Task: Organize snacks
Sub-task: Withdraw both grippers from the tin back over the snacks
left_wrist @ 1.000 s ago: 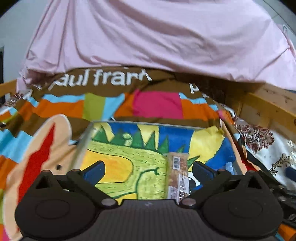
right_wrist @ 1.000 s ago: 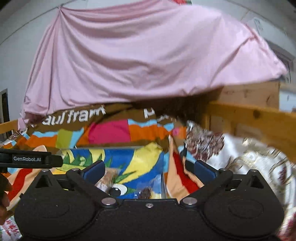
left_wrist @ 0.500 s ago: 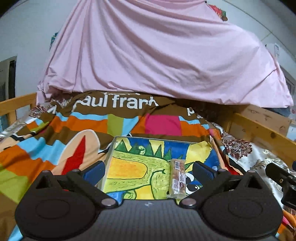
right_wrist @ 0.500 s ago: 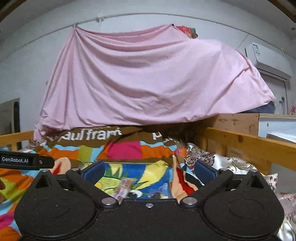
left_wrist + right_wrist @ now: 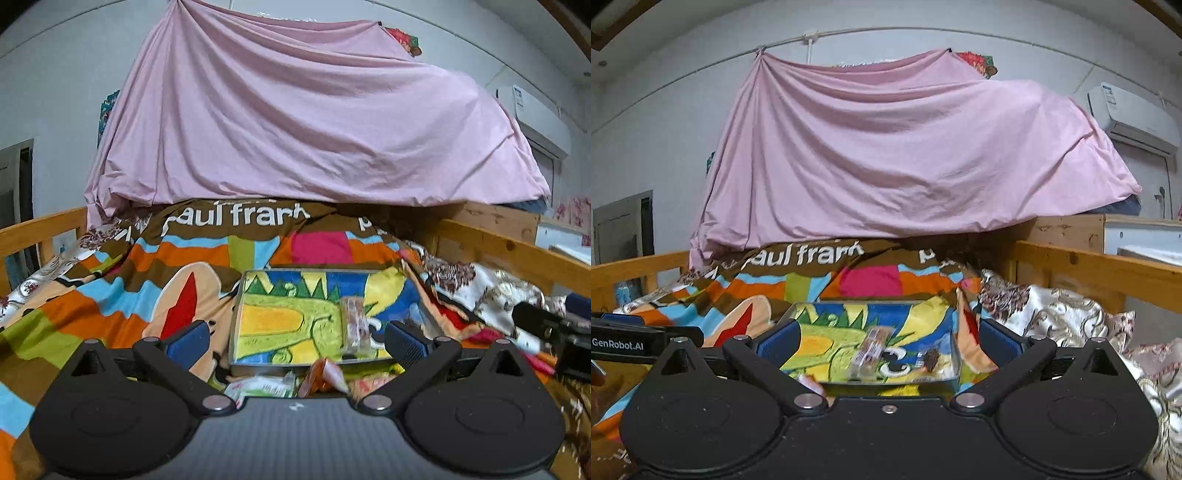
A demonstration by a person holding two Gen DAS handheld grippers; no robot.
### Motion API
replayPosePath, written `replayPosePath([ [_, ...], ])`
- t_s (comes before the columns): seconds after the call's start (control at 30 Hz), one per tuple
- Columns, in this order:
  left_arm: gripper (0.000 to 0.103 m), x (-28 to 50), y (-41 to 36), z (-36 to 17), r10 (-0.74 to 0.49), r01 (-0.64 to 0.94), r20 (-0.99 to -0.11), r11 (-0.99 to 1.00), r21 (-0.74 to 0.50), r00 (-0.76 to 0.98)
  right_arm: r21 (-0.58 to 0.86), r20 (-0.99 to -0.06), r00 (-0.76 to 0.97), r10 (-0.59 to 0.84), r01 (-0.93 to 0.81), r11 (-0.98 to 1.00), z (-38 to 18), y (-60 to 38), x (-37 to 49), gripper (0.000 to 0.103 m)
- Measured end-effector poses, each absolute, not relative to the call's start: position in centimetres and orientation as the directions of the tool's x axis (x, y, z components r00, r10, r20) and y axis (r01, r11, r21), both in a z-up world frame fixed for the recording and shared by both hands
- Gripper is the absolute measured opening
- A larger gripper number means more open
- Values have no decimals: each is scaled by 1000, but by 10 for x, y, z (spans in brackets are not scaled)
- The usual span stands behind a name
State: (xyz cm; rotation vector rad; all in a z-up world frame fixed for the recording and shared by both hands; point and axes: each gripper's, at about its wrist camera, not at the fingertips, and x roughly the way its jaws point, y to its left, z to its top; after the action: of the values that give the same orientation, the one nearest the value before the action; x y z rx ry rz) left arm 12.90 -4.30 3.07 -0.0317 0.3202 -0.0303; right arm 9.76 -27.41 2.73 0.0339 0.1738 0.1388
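Note:
A clear shallow tray lies on the colourful blanket, the dinosaur print showing through its floor. A long wrapped snack bar lies in it, and a small dark snack sits near its right end. Several loose snack packets lie on the blanket just in front of the tray. My left gripper hangs open above those packets with nothing between its fingers. My right gripper is open too, held back from the tray and empty.
A pink sheet drapes over the far end of the bed. Wooden rails run along both sides. A floral silky quilt is bunched at the right. The other gripper's body shows at the frame edges.
Both grippers have drawn back and tilted up from the tray, so more of the room shows. Loose packets in front of the tray have come into the left wrist view.

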Motion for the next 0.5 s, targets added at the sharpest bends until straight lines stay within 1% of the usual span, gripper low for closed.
replayPosePath([
  [0.13, 103, 118, -34, 21, -33, 23, -345, 999, -33, 938, 24, -223, 959, 174, -173, 985, 19, -261, 92, 102],
  [0.33, 103, 113, -23, 6, -29, 18, -392, 999, -33, 920, -40, -267, 938, 220, -239, 970, 9, -241, 92, 102],
  [0.5, 103, 113, -13, -8, -35, 20, -445, 999, -39, 895, -50, -314, 916, 248, -277, 960, 0, -232, 99, 102],
])
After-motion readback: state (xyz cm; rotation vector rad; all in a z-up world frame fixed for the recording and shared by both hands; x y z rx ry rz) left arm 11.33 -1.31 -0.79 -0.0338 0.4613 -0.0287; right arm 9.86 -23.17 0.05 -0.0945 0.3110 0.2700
